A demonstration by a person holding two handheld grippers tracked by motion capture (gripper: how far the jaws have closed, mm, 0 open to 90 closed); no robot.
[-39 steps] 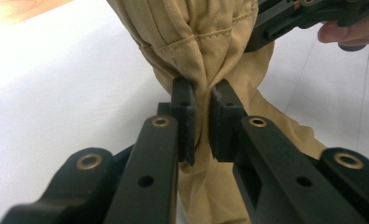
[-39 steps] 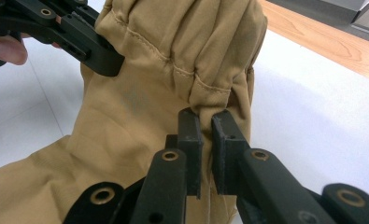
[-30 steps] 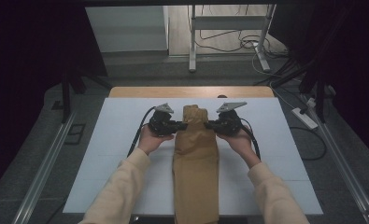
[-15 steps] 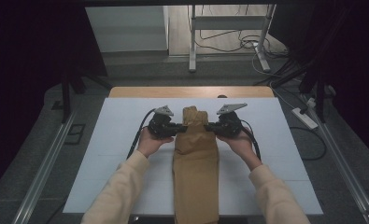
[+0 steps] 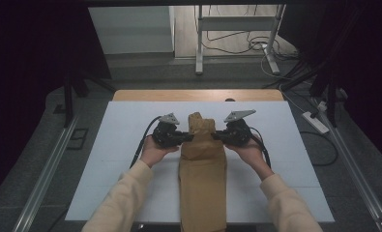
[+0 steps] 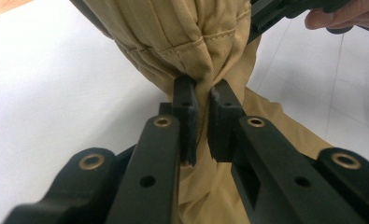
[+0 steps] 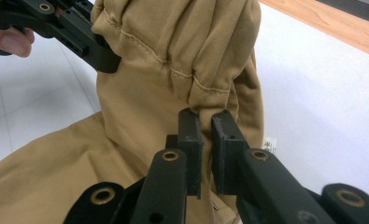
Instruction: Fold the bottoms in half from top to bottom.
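I see the white table point(image 5: 106, 159) first, wood showing along its far edge, with the tan garment point(image 5: 202, 179) lying down its middle from the near edge. A small white tag point(image 7: 269, 143) sits on the cloth in the right gripper view — its print is too small for me to read. My hands come in from either side, palms turned inward, pointing the tools at each other. The left gripper point(image 5: 187, 137) is pinched tight on a bunched fold of the garment's far end — the right gripper point(image 5: 218, 136) likewise, clamped on the stitched hem.
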